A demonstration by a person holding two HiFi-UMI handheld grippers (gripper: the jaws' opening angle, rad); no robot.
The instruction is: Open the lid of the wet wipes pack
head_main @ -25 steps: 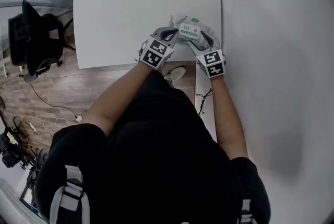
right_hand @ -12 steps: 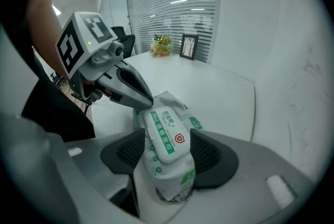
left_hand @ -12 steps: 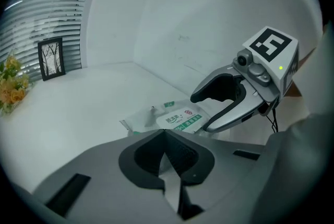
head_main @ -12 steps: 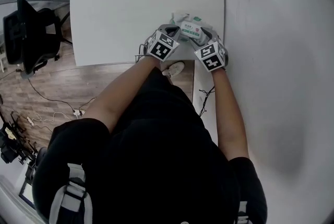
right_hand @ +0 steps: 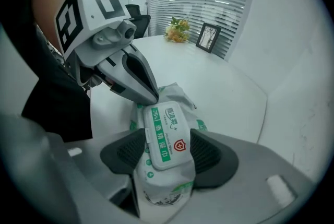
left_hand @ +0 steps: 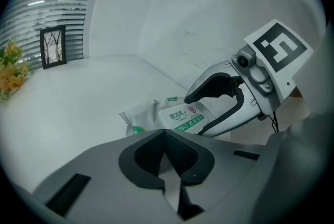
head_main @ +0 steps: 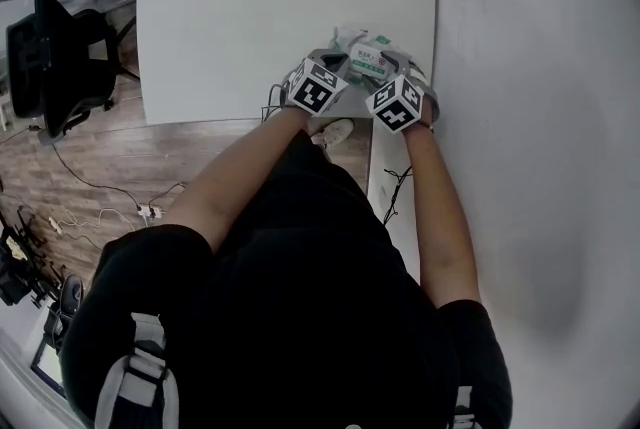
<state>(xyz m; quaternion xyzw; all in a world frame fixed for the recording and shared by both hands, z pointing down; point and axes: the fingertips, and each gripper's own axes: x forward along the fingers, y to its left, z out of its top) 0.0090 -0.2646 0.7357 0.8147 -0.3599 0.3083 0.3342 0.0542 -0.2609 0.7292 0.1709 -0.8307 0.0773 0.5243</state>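
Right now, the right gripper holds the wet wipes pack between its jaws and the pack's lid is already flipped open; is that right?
Not quite. The lid is closed, lying flat on the wet wipes pack; the right gripper view shows this. The right gripper does hold the pack between its jaws.

Wet wipes pack (right_hand: 162, 186): soft white pouch with green print, crinkled at both ends. It is laid flat, lid side up, on the white table (head_main: 250, 17) near the corner by the wall, and is gripped at both sides between the pads of the right gripper (right_hand: 166, 152).
Lid (right_hand: 164, 137): rigid white rectangle with rounded corners, a green printed band and a red shield mark. It is shut flush.
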